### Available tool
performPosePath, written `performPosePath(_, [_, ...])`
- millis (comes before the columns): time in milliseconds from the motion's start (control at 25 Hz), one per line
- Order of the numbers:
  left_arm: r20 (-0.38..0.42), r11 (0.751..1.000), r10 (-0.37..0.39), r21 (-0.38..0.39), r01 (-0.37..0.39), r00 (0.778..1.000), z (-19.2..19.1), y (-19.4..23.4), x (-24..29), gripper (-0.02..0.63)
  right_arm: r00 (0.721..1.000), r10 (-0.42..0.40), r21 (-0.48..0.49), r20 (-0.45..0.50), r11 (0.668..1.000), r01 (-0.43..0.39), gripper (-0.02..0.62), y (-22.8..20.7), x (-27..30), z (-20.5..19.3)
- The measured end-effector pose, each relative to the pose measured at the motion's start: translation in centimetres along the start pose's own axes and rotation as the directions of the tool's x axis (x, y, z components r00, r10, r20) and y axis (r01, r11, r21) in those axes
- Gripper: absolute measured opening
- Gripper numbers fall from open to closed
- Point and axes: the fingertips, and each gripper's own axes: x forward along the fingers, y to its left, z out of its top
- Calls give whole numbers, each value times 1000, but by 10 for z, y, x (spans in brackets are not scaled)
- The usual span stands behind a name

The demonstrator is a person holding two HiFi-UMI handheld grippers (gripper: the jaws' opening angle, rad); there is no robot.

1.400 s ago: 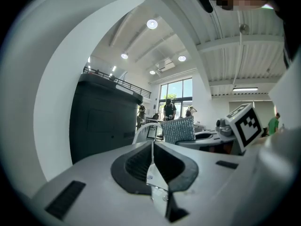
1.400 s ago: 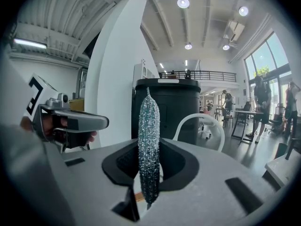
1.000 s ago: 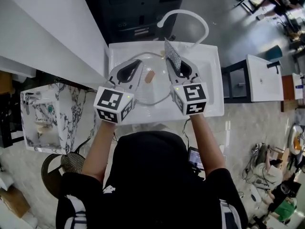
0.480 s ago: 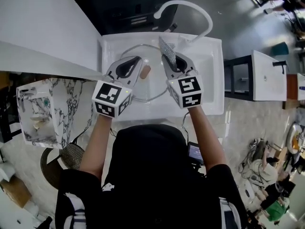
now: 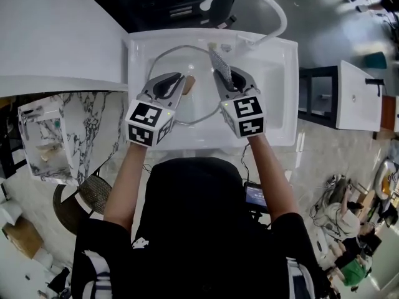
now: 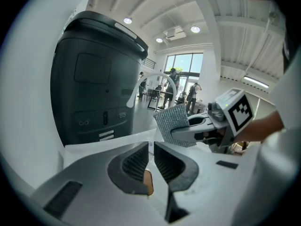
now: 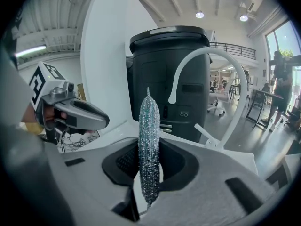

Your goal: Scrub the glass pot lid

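Note:
The glass pot lid (image 5: 201, 108) lies in the white sink (image 5: 280, 104), its wooden knob (image 5: 188, 84) near the middle. My left gripper (image 5: 182, 80) hovers over the lid with its tips beside the knob. Its jaws are shut, and I see nothing held between them. In the left gripper view the knob (image 6: 148, 183) shows just under the jaws (image 6: 151, 159). My right gripper (image 5: 227, 83) is shut on a silvery mesh scrubber (image 5: 219, 64), which stands on edge between the jaws (image 7: 148, 140), over the lid's right part. Whether either gripper touches the glass is not visible.
A white curved faucet (image 5: 249, 5) arches over the sink's back right. A tall dark bin (image 6: 94, 88) stands behind the sink. A white counter (image 5: 56, 36) runs along the left, with a marbled box (image 5: 68, 136) below it. A small white table (image 5: 355, 92) stands to the right.
Both grippers have sunk toward the sink and now sit closer over the lid. The scrubber stays in the right jaws; the left jaws stay shut.

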Motion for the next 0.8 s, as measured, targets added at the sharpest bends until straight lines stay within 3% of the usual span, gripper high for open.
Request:
performPosePath(520, [-161, 1000, -1, 27, 5, 987, -57, -8, 33, 14, 996, 39, 4, -77, 999, -38, 71, -4, 19, -39])
performPosePath(640, [-196, 999, -13, 27, 19, 980, -67, -9, 40, 92, 995, 45, 10, -85, 999, -44, 72, -7, 24, -44])
performPosePath(800, [-242, 998, 0, 58, 15, 970, -82, -6, 46, 135, 994, 55, 16, -94, 998, -54, 72, -7, 27, -49])
